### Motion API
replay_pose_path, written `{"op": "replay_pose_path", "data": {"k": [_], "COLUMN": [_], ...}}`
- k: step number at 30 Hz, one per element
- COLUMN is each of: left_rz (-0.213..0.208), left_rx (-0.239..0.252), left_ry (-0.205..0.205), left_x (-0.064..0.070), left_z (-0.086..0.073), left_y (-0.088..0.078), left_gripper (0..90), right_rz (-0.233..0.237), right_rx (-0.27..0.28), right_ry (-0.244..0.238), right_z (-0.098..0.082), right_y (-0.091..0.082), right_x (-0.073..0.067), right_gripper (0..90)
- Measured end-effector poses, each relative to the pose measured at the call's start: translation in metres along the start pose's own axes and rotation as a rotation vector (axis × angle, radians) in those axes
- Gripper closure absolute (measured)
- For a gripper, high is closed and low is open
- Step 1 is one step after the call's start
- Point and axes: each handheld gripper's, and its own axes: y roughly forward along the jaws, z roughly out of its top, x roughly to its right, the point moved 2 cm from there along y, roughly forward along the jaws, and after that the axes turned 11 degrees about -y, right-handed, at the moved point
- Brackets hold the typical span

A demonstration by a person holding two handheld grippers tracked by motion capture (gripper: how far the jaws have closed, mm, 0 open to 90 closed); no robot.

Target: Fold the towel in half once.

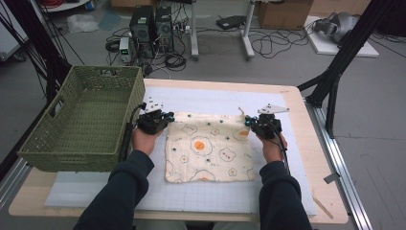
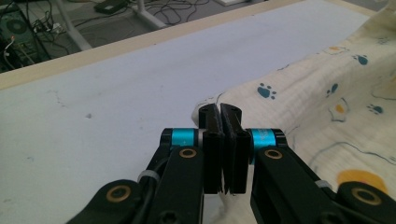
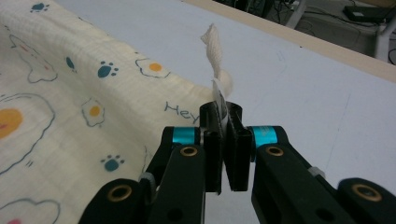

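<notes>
While you pinch one cloth (image 1: pixel 209 147) by two corners, your left gripper (image 2: pixel 221 112) and right gripper (image 3: pixel 222 111) both clamp it beside one basket (image 1: pixel 86 120).

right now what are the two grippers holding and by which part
Both hold the cloth. The left gripper is shut on its far left corner, the right gripper on its far right corner, where a white tag sticks up.

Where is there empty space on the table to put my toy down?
Free: the white mat behind the cloth, the strip between cloth and near table edge, and inside the green basket. Crowded: the cloth's far corners, where the left gripper and right gripper pinch it.
</notes>
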Motion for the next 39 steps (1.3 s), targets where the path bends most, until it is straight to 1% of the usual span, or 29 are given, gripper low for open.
{"op": "replay_pose_path", "data": {"k": [1, 2, 3, 5, 7, 9, 10, 12, 13, 16, 19, 23, 24, 28, 29, 31, 33, 35, 38, 39], "left_rz": [-0.010, -0.012, -0.020, -0.028, -0.036, -0.047, -0.051, -0.060, -0.062, -0.077, -0.092, -0.110, -0.115, -0.131, -0.133, -0.135, -0.137, -0.144, -0.149, -0.149], "left_rx": [0.004, 0.017, 0.016, 0.026, 0.028, 0.040, 0.041, 0.034, 0.040, 0.046, 0.043, 0.040, 0.037, 0.025, 0.029, 0.022, 0.014, 0.006, -0.004, -0.011], "left_ry": [0.002, 0.005, 0.010, 0.019, 0.024, 0.020, 0.019, 0.017, 0.019, 0.019, 0.019, 0.033, 0.037, 0.046, 0.043, 0.048, 0.043, 0.047, 0.041, 0.041], "left_x": [0.002, 0.003, 0.004, 0.006, 0.008, 0.009, 0.010, 0.012, 0.013, 0.016, 0.019, 0.025, 0.026, 0.031, 0.031, 0.032, 0.032, 0.033, 0.032, 0.032], "left_z": [-0.001, -0.003, -0.003, -0.005, -0.007, -0.009, -0.010, -0.013, -0.014, -0.019, -0.024, -0.029, -0.031, -0.039, -0.040, -0.044, -0.048, -0.051, -0.057, -0.059], "left_y": [-0.003, -0.006, -0.009, -0.014, -0.018, -0.021, -0.023, -0.026, -0.028, -0.033, -0.038, -0.044, -0.045, -0.049, -0.050, -0.051, -0.052, -0.053, -0.056, -0.057], "left_gripper": [87.1, 87.1, 87.1, 87.1, 87.1, 87.1, 87.1, 87.1, 87.1, 87.1, 87.1, 87.1, 87.1, 87.1, 87.1, 87.2, 87.2, 87.2, 87.1, 87.1], "right_rz": [0.005, 0.018, 0.023, 0.033, 0.027, 0.022, 0.026, 0.029, 0.028, 0.035, 0.040, 0.045, 0.041, 0.044, 0.044, 0.047, 0.054, 0.060, 0.067, 0.070], "right_rx": [0.001, -0.006, -0.009, -0.001, 0.022, 0.028, 0.019, 0.024, 0.031, 0.029, 0.031, 0.026, 0.029, 0.029, 0.033, 0.032, 0.030, 0.022, 0.013, 0.008], "right_ry": [-0.003, 0.002, 0.001, -0.003, -0.019, -0.033, -0.035, -0.038, -0.033, -0.022, -0.027, -0.044, -0.055, -0.066, -0.066, -0.066, -0.065, -0.068, -0.074, -0.069], "right_z": [-0.002, -0.002, -0.002, 0.000, 0.002, 0.003, 0.002, 0.000, -0.002, -0.008, -0.013, -0.017, -0.018, -0.022, -0.023, -0.026, -0.029, -0.034, -0.040, -0.043], "right_y": [-0.003, -0.005, -0.008, -0.014, -0.020, -0.024, -0.025, -0.028, -0.030, -0.034, -0.038, -0.045, -0.046, -0.052, -0.053, -0.056, -0.058, -0.059, -0.061, -0.062], "right_x": [-0.001, -0.001, -0.002, -0.005, -0.008, -0.011, -0.013, -0.016, -0.017, -0.020, -0.025, -0.034, -0.035, -0.041, -0.042, -0.044, -0.046, -0.049, -0.052, -0.054], "right_gripper": [87.4, 87.3, 87.3, 87.3, 87.2, 87.2, 87.0, 86.9, 86.9, 86.9, 86.9, 86.9, 86.9, 86.8, 86.8, 86.8, 86.8, 86.8, 86.8, 86.8]}}
